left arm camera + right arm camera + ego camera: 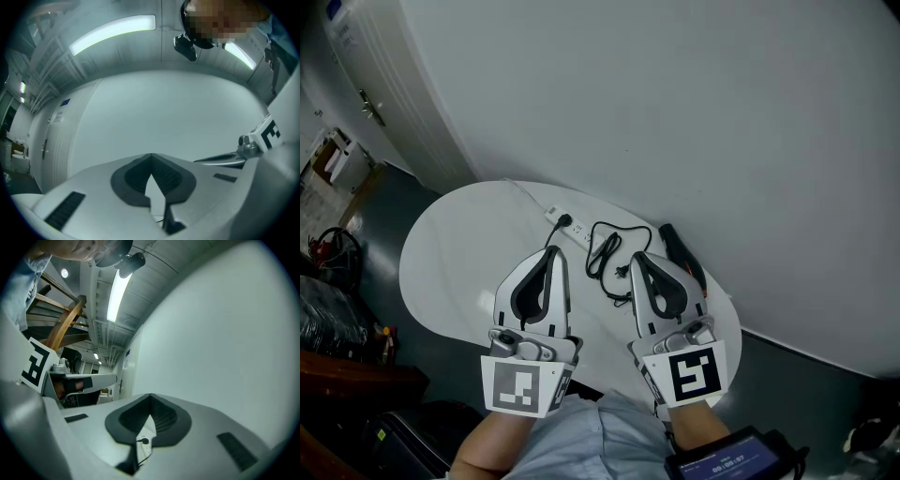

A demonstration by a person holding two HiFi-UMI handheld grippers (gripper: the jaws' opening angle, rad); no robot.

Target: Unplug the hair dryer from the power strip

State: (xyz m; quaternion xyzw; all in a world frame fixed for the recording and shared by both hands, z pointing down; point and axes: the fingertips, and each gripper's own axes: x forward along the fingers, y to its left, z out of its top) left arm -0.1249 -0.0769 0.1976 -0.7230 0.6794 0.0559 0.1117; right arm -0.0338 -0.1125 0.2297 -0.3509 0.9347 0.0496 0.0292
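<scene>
**Plug sits in the strip, just beyond the left jaws**

Both grippers hover level and side by side above the table [450, 253], each with its jaws pressed together on nothing. The left gripper [551, 253] is the nearer one, its tips just short of the power strip [574, 232]. The right gripper [639, 259] hangs right of the strip, over the coiled cord [605, 253]. The strip runs slantwise. The black plug [565, 222] looks seated in it, apparently not yet pulled. The hair dryer [682, 251] lies farther right of the strip.

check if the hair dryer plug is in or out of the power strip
In: a black plug sits in the white power strip, its cable trailing across the table.
</scene>
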